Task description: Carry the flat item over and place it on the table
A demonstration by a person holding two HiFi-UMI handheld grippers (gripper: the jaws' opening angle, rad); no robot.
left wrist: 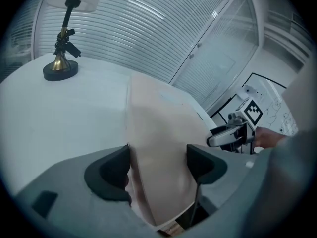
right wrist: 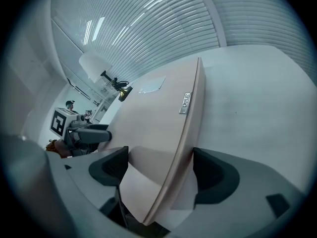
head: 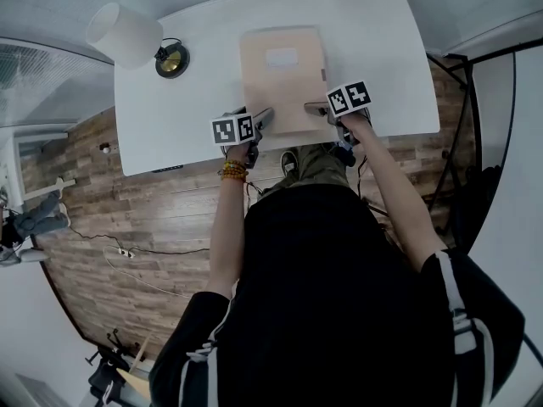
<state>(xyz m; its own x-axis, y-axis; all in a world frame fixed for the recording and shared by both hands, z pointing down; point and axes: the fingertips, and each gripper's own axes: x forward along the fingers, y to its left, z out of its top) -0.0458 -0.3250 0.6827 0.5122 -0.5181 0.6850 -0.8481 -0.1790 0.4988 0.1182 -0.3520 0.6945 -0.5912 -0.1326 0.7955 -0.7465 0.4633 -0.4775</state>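
Black-clad shoulders and chest of the person [head: 339, 295] fill the lower half of the head view, with both forearms reaching up the frame to the near edge of a white tabletop [head: 170, 134]. At upper centre of the frame the folder [head: 282, 79] lies flat on it, beige, with a pale label [head: 282, 57] on its cover and a small metal tag [right wrist: 185, 103] by its right edge. Its near edge sits at the tabletop's near edge. The left gripper [left wrist: 158, 165] is at the folder's near left corner and the right gripper [right wrist: 159, 170] at its near right corner. Each gripper's jaws stand wide with a corner of the folder between them. In the right gripper view the folder crosses the gap at a slant. No pad seems to press on the thin sheet. A lamp [head: 127, 34] with a white shade stands at the tabletop's upper left, well apart from the folder.
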